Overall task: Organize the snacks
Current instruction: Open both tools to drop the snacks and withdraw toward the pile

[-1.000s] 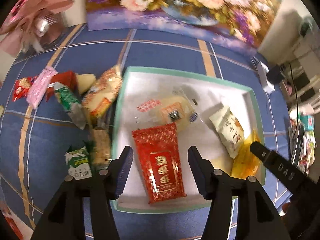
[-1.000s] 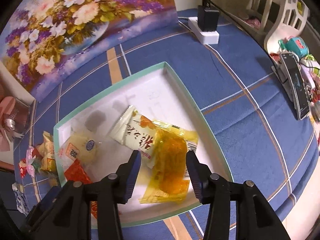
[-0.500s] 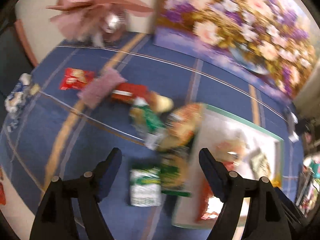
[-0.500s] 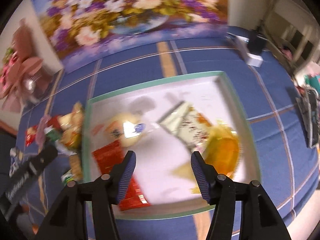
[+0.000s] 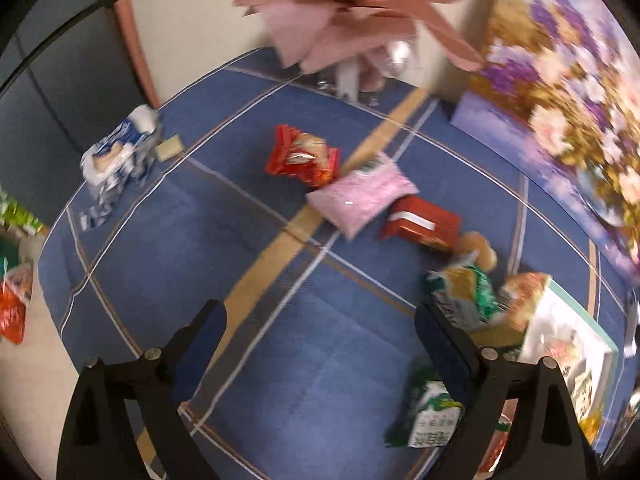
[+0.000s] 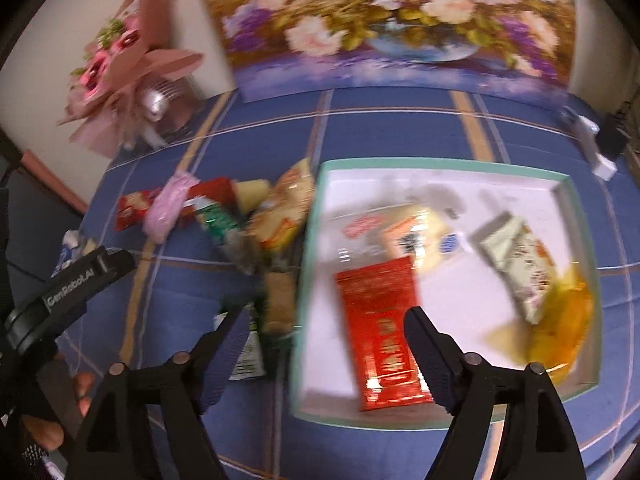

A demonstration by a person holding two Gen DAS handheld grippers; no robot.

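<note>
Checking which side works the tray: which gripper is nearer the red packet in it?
Right. The right gripper hangs beside the red packet; the left gripper is over bare cloth, away from the tray.

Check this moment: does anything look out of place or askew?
Yes: a heap of snack packets lies jumbled against the outside of the white tray, overlapping at odd angles. A blue-and-white packet sits crumpled apart near the tablecloth's far corner.

**Lighting and picture quality, both wrist views**

Indoor light, moderately bright and warm. Heavy motion blur throughout: snack packets [image 5: 460,296] smeared, floral painting [image 6: 384,20] soft. White tray [image 6: 552,184] floor overexposed, with glare. Fisheye bending curved the blue tablecloth [image 5: 224,264] lines; corners vignetted black. Gripper fingers comparatively sharp
</note>
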